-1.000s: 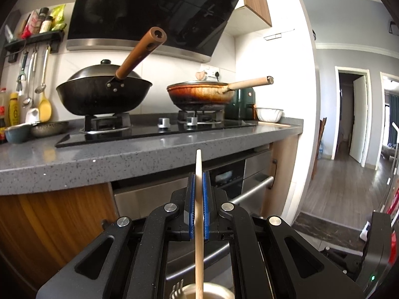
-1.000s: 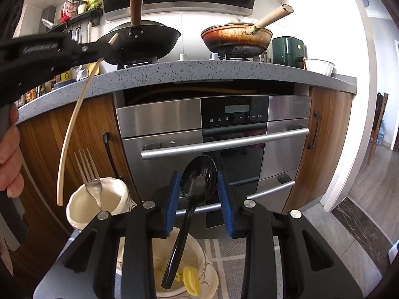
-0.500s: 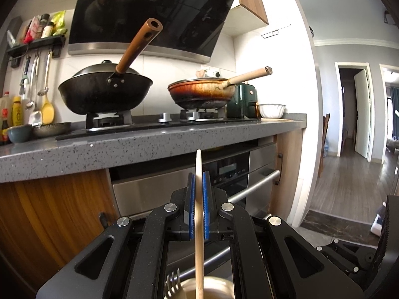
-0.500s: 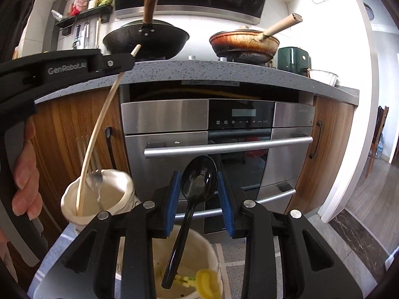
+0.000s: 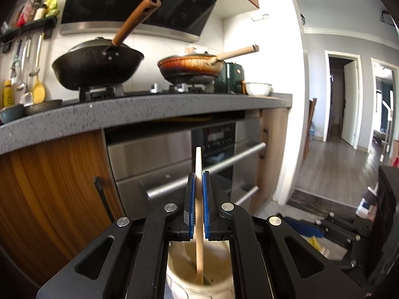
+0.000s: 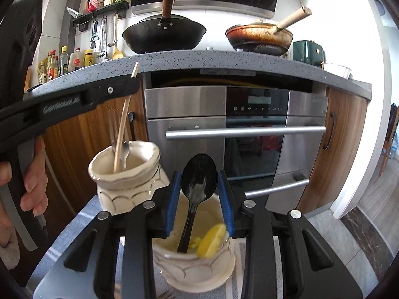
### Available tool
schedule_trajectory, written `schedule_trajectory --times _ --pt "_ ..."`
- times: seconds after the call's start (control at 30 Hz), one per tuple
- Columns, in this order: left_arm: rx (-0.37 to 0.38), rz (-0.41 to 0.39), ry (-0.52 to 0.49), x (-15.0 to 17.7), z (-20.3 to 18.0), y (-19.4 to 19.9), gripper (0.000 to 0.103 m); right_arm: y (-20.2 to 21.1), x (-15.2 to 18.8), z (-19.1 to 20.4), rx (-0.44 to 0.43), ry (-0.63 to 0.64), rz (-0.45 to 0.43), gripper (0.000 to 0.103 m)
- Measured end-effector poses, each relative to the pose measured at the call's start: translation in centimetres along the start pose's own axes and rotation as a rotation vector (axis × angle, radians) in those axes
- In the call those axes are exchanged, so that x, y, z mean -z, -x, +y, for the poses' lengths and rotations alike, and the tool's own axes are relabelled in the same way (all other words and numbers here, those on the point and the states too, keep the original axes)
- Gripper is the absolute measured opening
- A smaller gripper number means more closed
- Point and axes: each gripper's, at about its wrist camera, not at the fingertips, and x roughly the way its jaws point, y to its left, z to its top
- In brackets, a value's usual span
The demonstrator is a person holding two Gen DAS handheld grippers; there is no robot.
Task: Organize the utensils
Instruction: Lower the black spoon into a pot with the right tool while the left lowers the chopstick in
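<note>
My left gripper (image 5: 198, 194) is shut on a thin wooden stick (image 5: 198, 214), held upright with its lower end inside a cream ceramic jar (image 5: 199, 274). In the right wrist view that stick (image 6: 122, 134) stands in the same jar (image 6: 126, 177) beside a metal fork. My right gripper (image 6: 199, 194) is shut on a black plastic spoon (image 6: 198, 177), bowl up, its handle reaching down into a second cream jar (image 6: 197, 266) that holds a yellow utensil (image 6: 212, 239).
Both jars stand on a grey striped mat (image 6: 79, 224) on a low surface facing an oven (image 6: 237, 134). A grey counter (image 6: 224, 62) above carries a black wok (image 6: 164, 35) and a brown pan (image 6: 259, 37). A doorway (image 5: 344, 104) lies to the right.
Both grippers have moved down. The stick's lower end, above the jar a second ago, now sits deep inside it. The spoon's handle has sunk further into the second jar.
</note>
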Motion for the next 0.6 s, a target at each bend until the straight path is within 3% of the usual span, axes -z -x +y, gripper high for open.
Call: schedule_trajectory --times 0.27,0.47,0.6 --pt "0.044 0.083 -0.024 2.1 -0.7 -0.2 0.006 0.0 0.9 0.3 -0.015 0.008 0.047 0.031" --pt "0.065 0.089 -0.029 2.2 -1.1 -0.1 0.007 0.0 1.2 0.1 -0.027 -0.008 0.066 0.031" --pt "0.057 0.093 -0.035 2.1 -1.2 0.0 0.007 0.2 1.1 -0.1 -0.033 -0.019 0.067 0.038"
